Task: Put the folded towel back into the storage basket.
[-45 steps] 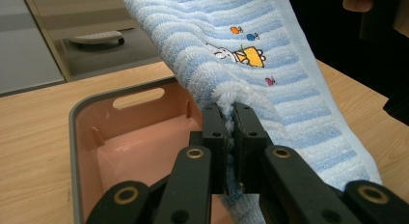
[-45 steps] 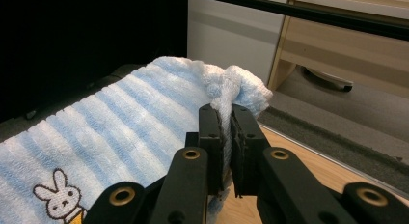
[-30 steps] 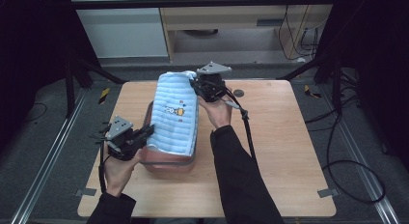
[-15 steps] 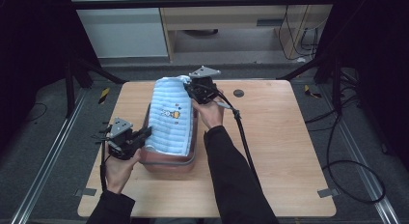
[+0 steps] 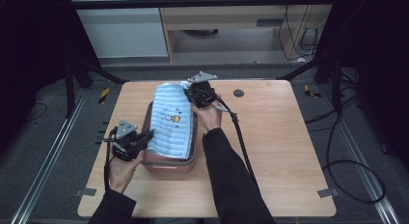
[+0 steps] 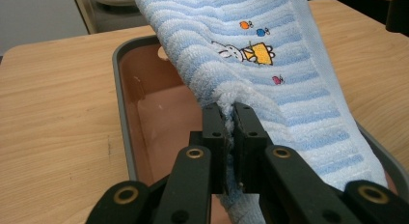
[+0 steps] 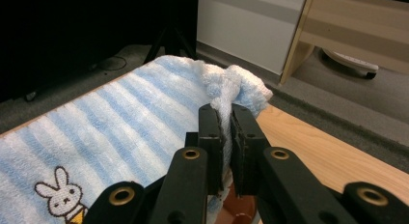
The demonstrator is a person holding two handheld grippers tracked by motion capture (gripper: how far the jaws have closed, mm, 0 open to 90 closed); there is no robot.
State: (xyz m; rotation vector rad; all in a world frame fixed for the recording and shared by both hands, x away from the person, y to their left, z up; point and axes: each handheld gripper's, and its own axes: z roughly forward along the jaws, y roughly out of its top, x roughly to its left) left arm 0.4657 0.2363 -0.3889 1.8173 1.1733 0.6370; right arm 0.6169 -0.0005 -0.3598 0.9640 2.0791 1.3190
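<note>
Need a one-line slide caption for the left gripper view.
Left gripper pinches a blue striped towel over a pink tray.

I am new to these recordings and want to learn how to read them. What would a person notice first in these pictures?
First, the blue striped towel with a small rabbit picture, stretched over the reddish tray in the middle of the wooden table. The left claw pinches its near corner and the right claw pinches its far corner, so the towel hangs between them.
</note>
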